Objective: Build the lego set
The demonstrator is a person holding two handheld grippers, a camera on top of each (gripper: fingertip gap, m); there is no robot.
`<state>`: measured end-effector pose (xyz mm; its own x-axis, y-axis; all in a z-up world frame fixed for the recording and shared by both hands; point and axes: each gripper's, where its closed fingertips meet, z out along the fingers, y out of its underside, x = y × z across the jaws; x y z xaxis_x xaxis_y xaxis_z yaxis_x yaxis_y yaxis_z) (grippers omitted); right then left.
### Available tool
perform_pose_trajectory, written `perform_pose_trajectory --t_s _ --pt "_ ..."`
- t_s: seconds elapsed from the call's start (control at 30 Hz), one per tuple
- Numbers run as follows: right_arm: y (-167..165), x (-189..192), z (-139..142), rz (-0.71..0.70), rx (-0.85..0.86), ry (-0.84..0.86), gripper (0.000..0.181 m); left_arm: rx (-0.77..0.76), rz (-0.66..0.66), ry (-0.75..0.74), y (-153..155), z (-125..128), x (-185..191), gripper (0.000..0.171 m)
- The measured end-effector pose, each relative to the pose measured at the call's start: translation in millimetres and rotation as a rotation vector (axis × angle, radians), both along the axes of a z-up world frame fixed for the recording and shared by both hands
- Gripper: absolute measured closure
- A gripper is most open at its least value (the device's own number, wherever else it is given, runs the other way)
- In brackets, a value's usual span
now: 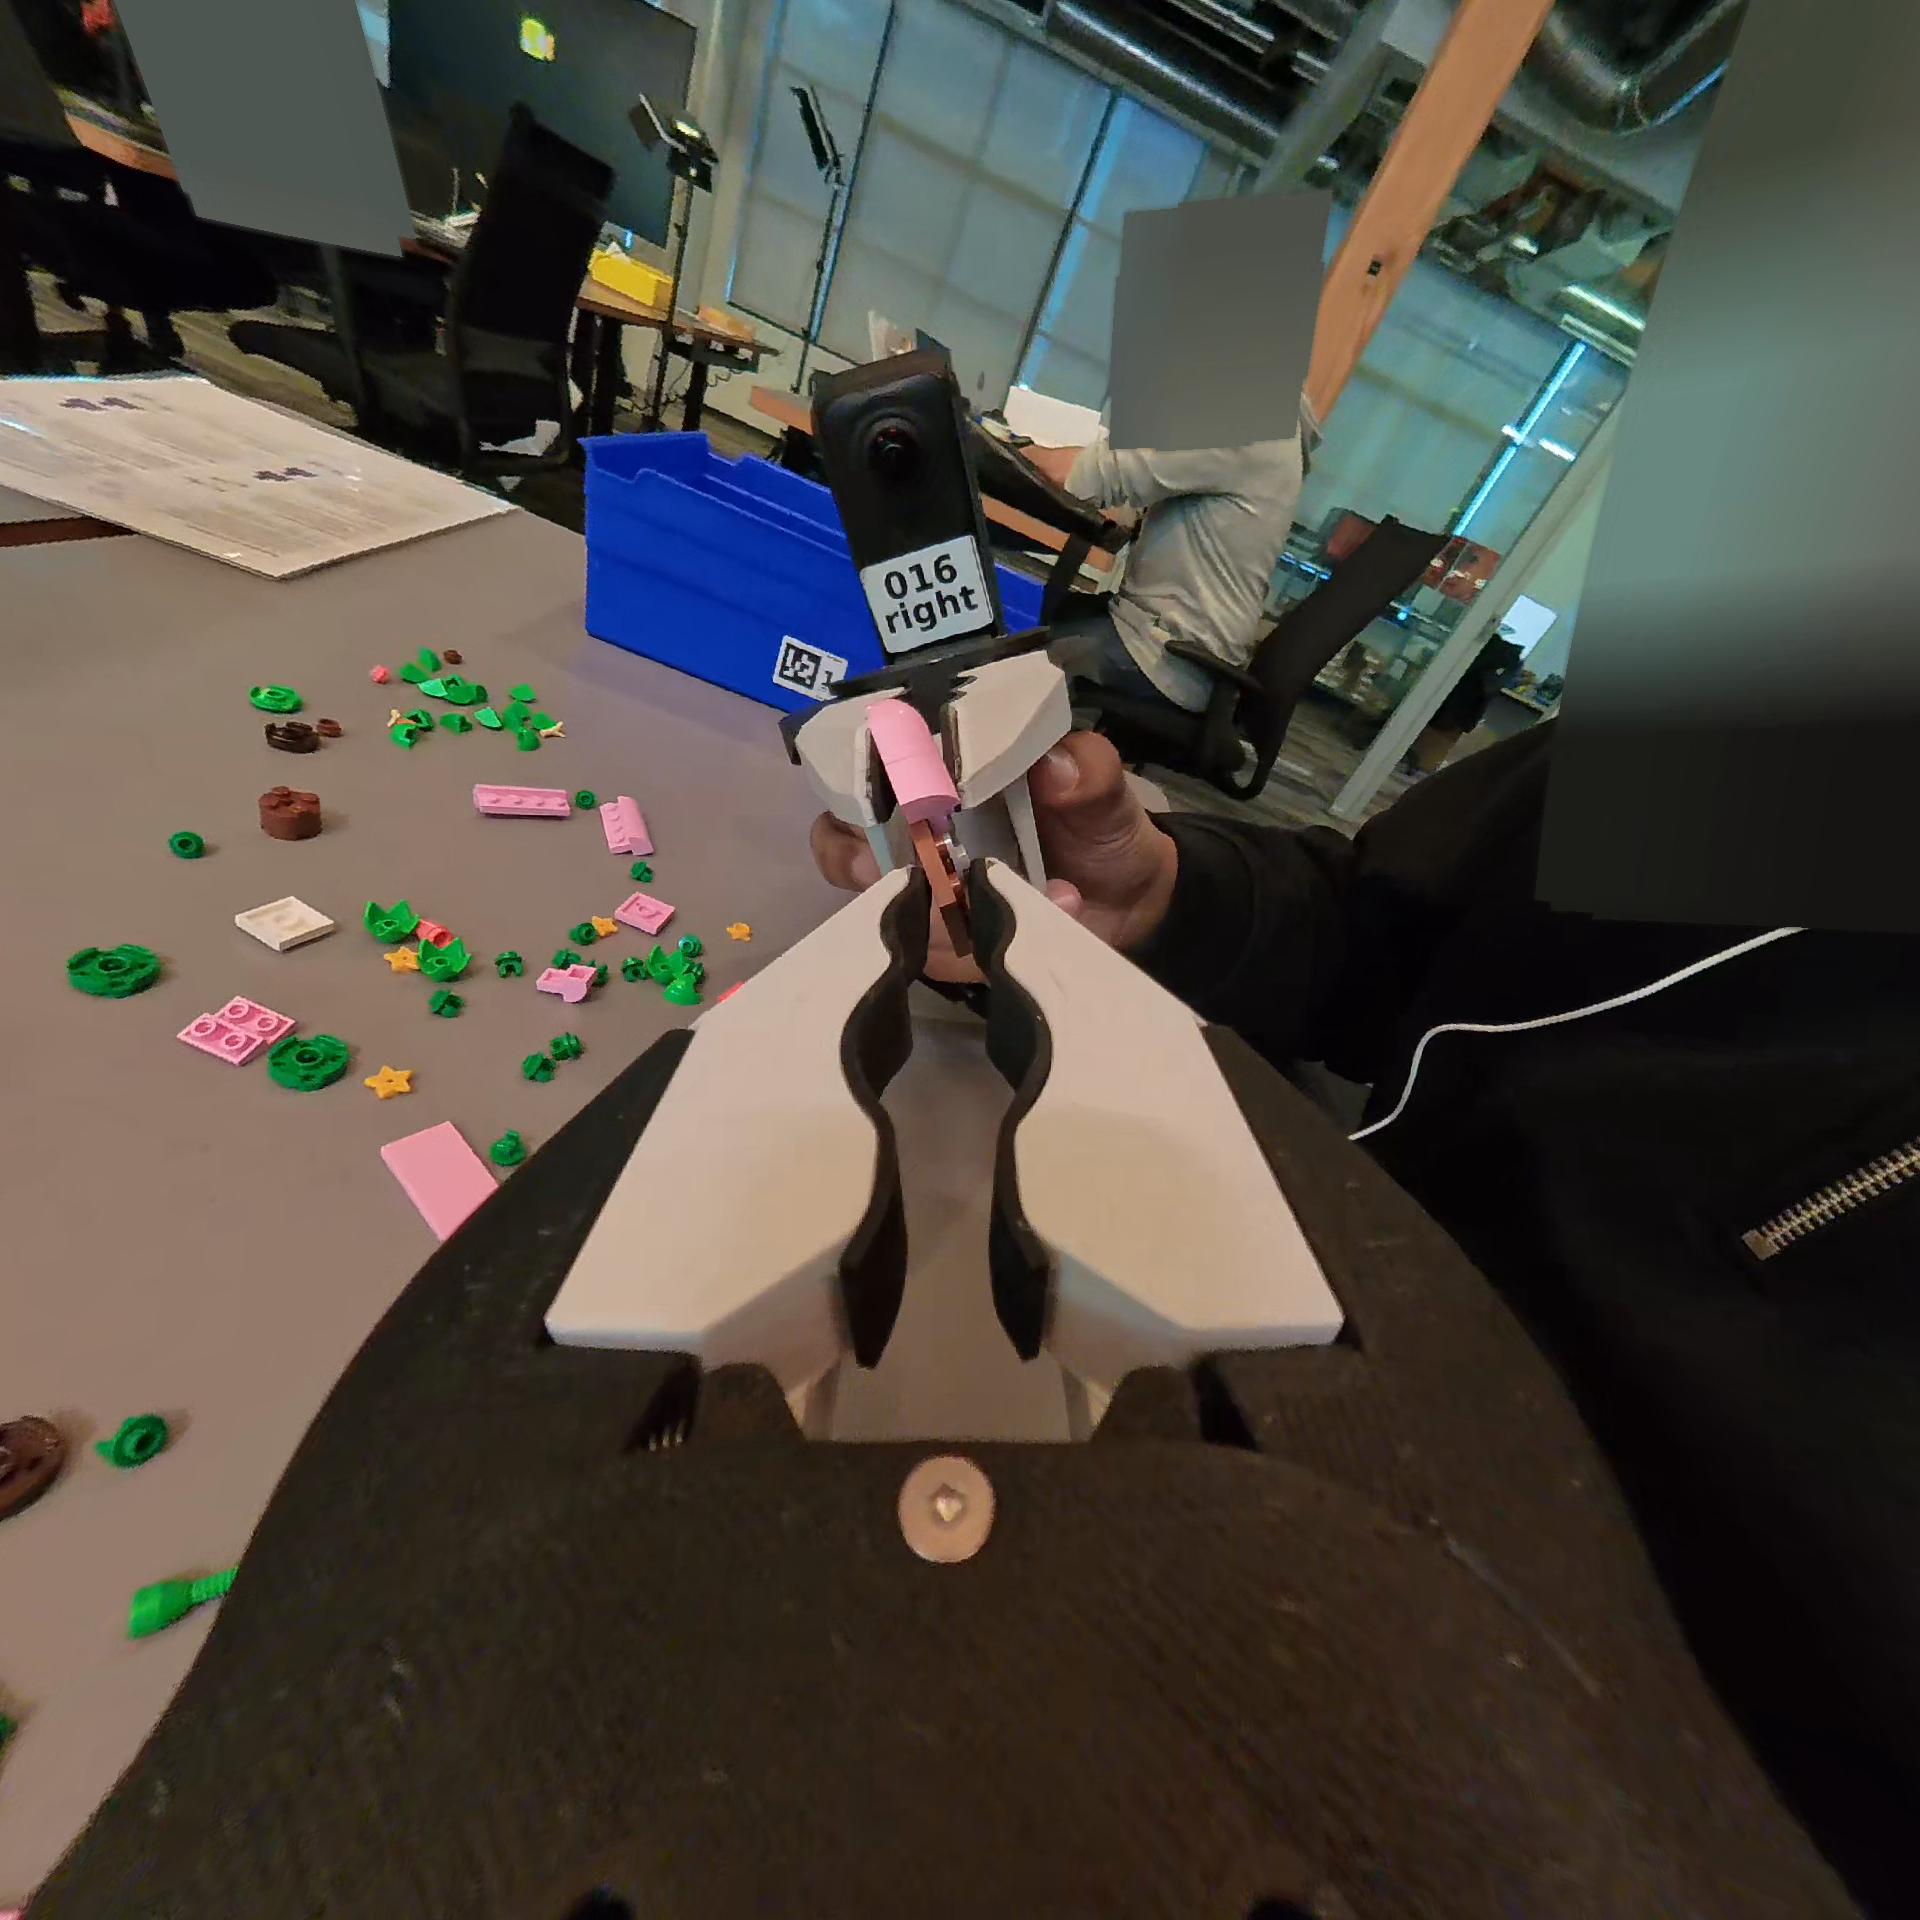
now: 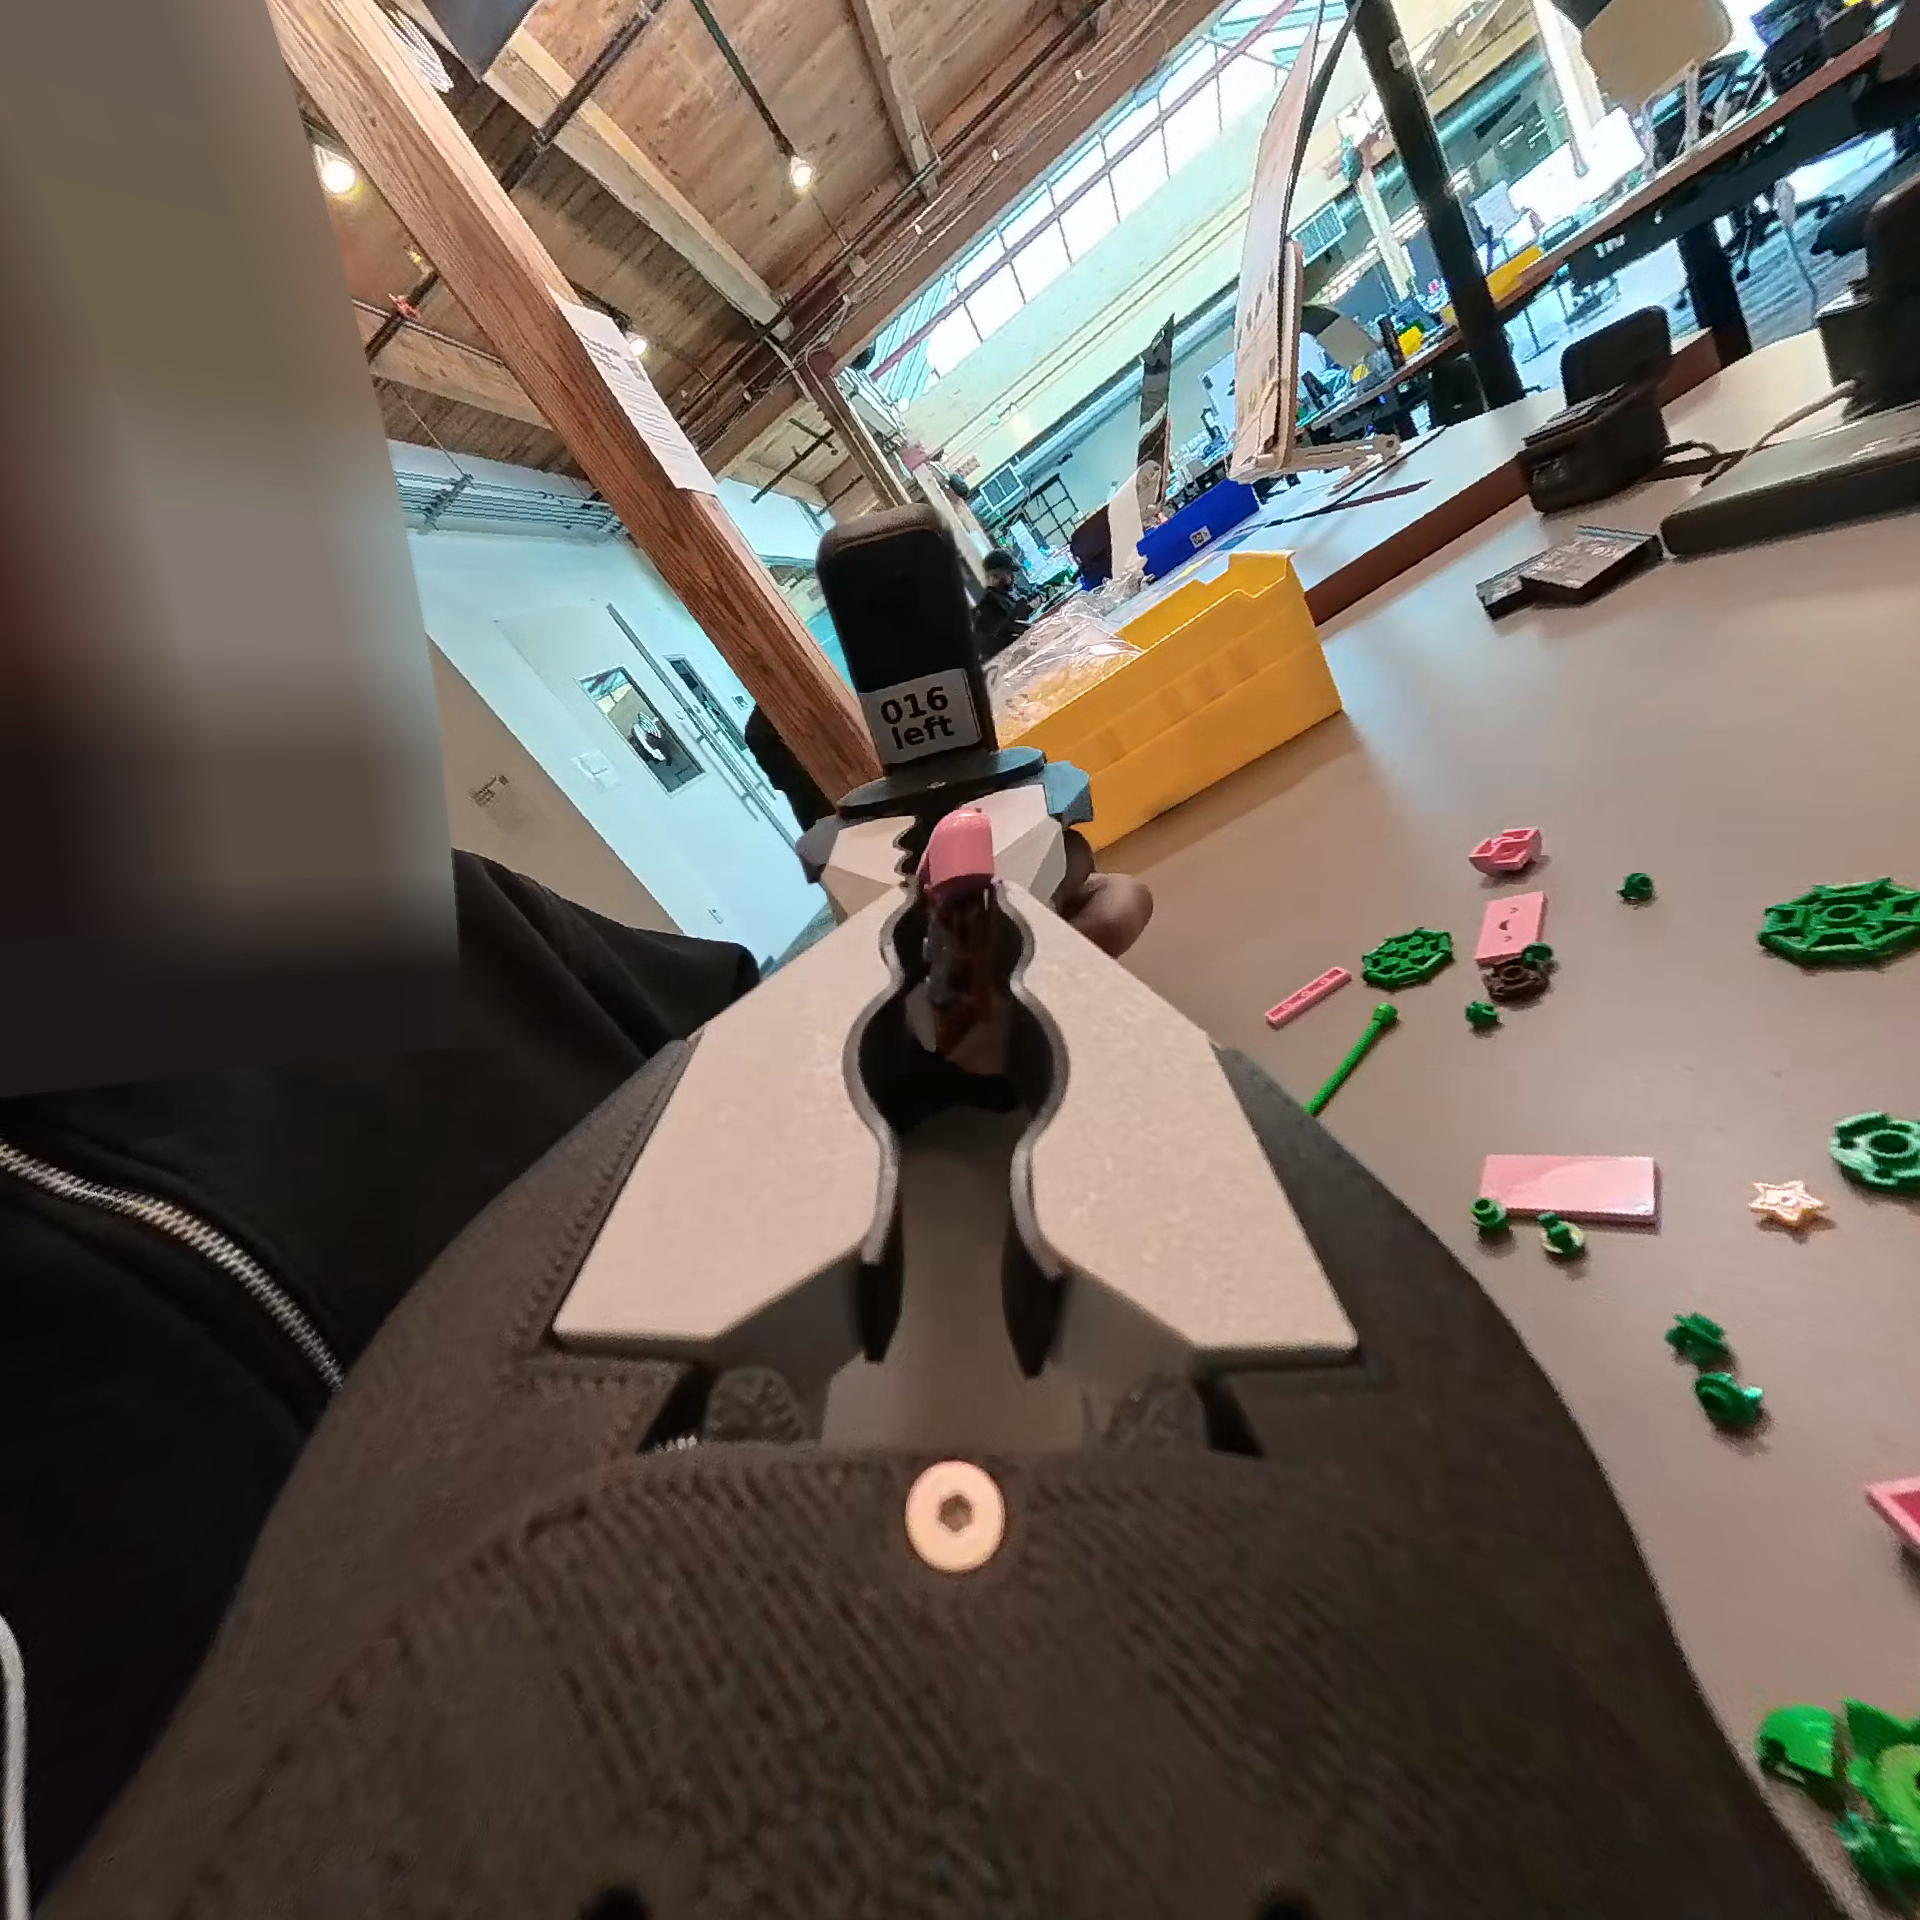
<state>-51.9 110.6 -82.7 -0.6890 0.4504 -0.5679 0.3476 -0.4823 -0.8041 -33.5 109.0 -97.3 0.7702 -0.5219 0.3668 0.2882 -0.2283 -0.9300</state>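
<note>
Both grippers are held up above the grey table [image 1: 156, 1195], tips facing each other. My left gripper [image 1: 948, 883] is shut on a small brown piece [image 1: 951, 899]. My right gripper [image 1: 914, 795] is shut on a pink rounded brick [image 1: 914, 758] that stands up between its fingers. The brown piece touches the lower end of the pink brick; I cannot tell whether they are joined. In the right wrist view my right gripper [image 2: 958, 909] has the pink brick [image 2: 961, 847] at its tips and the dark brown piece [image 2: 961, 982] in the gap between its pads.
Several loose green, pink, brown and yellow pieces lie on the table, among them a flat pink tile [image 1: 436, 1174] and a white plate [image 1: 283, 923]. A blue bin [image 1: 686, 561] and a printed sheet [image 1: 208, 468] lie behind. A yellow bin [image 2: 1195, 686] stands farther off. A person [image 1: 1195, 540] sits beyond. Both grippers' tips are close together, under 4 cm apart.
</note>
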Motion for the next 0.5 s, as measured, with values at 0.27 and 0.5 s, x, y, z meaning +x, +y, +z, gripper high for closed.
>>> perform_pose_trajectory --t_s 0.27,0.5 --pt "0.2 0.5 -1.5 0.029 -0.034 -0.014 0.172 0.021 0.039 0.080 1.5 -2.0 0.3 0.167" --pt "-2.5 4.1 1.4 0.025 0.000 0.014 0.175 0.052 0.055 0.136 0.4 -0.4 2.9 0.166"
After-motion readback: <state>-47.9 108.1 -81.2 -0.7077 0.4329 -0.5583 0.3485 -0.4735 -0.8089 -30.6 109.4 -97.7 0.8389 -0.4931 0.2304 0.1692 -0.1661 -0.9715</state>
